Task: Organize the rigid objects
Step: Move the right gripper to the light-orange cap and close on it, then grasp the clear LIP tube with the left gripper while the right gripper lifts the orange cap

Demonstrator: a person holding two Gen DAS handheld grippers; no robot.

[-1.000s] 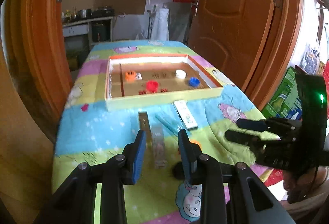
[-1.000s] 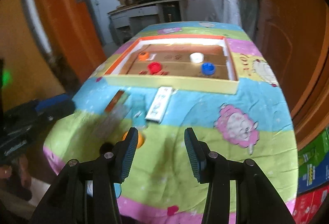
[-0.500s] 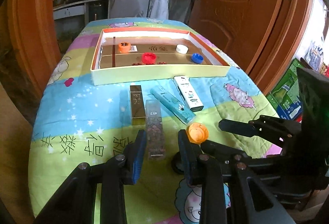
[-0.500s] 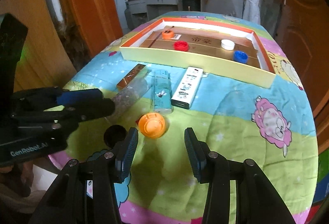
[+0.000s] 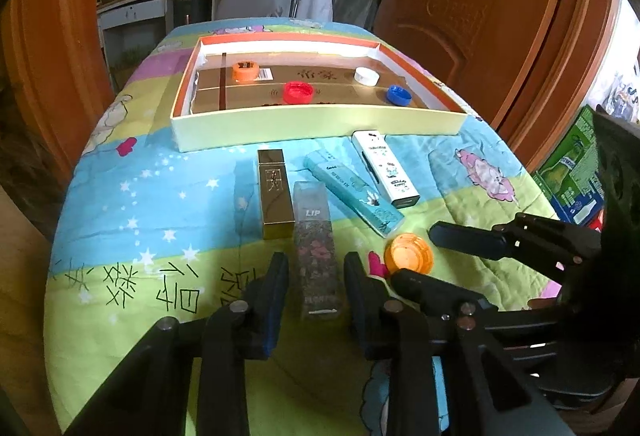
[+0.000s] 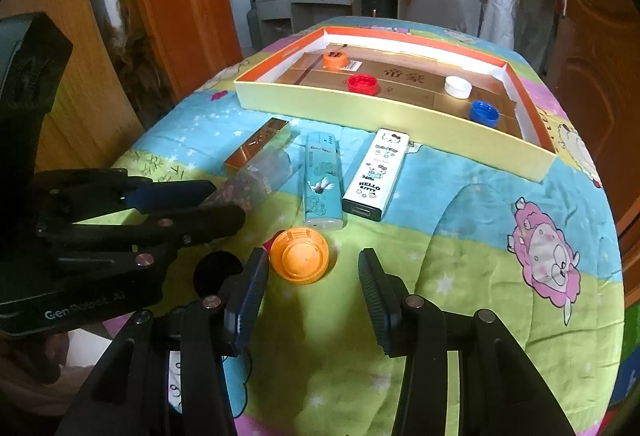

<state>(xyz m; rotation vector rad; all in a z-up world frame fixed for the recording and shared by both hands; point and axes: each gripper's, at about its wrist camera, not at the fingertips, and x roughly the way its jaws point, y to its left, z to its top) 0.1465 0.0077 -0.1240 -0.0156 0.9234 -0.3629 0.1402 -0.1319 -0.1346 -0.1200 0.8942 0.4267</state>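
Black left gripper (image 5: pixel 316 284), blue pads, silver screws, white lettering.

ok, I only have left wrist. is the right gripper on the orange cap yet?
Observer: Not gripping. In the right wrist view the right gripper is open wide; the orange cap sits at its fingertips, close to the left finger.
Operator: Anything hidden behind my right finger?
Observer: Yes, a dark round thing on the cloth, just left of the cap. Can't tell what it is.
Operator: What's printed on the white box?
Observer: The white box reads Hello Kitty, with small cartoon figures above the words.
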